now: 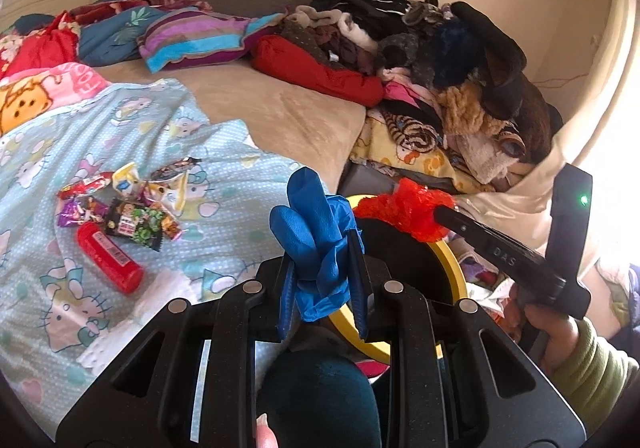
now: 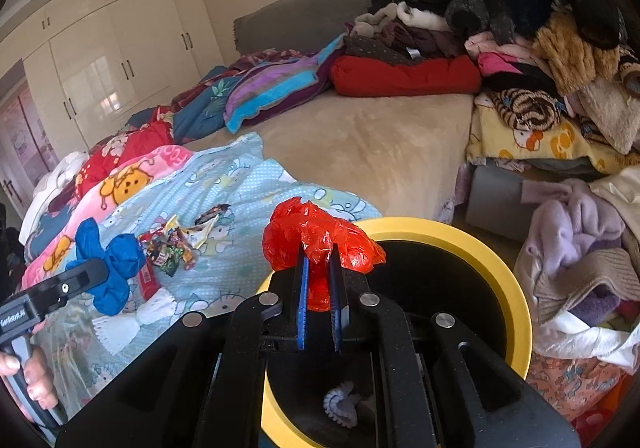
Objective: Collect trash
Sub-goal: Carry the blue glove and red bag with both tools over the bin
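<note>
Left wrist: left gripper point(image 1: 322, 268) narrowed, pinching crumpled blue glove point(image 1: 312, 224) over bed edge, yellow-rimmed bin point(image 1: 454, 260) just behind.

Right wrist: right gripper point(image 2: 319, 276) nearly closed, clamping red plastic bag point(image 2: 316, 236) above bin rim point(image 2: 508, 280); wrappers point(image 2: 176, 244) on bedspread point(image 2: 248, 184).

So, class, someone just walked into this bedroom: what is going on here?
A person is clearing rubbish off a bed with two hand-held grippers. The left gripper is shut on a crumpled blue glove; the right gripper is shut on a red plastic bag, over the rim of the yellow bin. Snack wrappers and a red tube lie on the blanket.
</note>
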The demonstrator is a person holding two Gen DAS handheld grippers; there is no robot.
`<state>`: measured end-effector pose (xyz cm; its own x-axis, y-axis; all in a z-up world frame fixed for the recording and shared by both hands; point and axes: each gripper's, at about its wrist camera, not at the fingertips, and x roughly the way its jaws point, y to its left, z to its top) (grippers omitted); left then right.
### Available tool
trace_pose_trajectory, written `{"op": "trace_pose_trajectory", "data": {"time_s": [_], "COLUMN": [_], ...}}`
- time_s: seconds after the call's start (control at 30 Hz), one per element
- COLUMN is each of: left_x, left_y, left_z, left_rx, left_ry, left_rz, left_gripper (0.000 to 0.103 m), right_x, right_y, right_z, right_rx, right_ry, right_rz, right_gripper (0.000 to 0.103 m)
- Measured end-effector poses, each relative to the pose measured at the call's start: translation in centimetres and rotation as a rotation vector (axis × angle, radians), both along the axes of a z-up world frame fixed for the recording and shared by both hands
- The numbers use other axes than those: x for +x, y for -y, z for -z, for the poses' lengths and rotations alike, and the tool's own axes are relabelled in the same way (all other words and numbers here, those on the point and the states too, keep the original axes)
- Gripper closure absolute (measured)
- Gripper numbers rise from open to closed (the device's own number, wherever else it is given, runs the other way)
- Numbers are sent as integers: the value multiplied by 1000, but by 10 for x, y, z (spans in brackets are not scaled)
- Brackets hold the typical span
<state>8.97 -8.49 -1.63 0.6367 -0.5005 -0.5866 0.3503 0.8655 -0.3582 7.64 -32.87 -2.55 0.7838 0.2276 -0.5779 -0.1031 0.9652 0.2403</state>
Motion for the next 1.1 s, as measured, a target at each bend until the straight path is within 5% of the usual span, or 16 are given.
{"op": "trace_pose_trajectory", "data": {"time_s": [1.1], "left_x": [-9], "left_y": [99], "left_z": [25], "left_rx": [71], "left_ry": [-14], "left_rz": [232], "left_gripper": [86], "right_x": [4], "right_y": [58], "right_z": [2], "right_rx": [93], "right_ry": [-14], "right_rz": [129], "right_gripper": [94]}}
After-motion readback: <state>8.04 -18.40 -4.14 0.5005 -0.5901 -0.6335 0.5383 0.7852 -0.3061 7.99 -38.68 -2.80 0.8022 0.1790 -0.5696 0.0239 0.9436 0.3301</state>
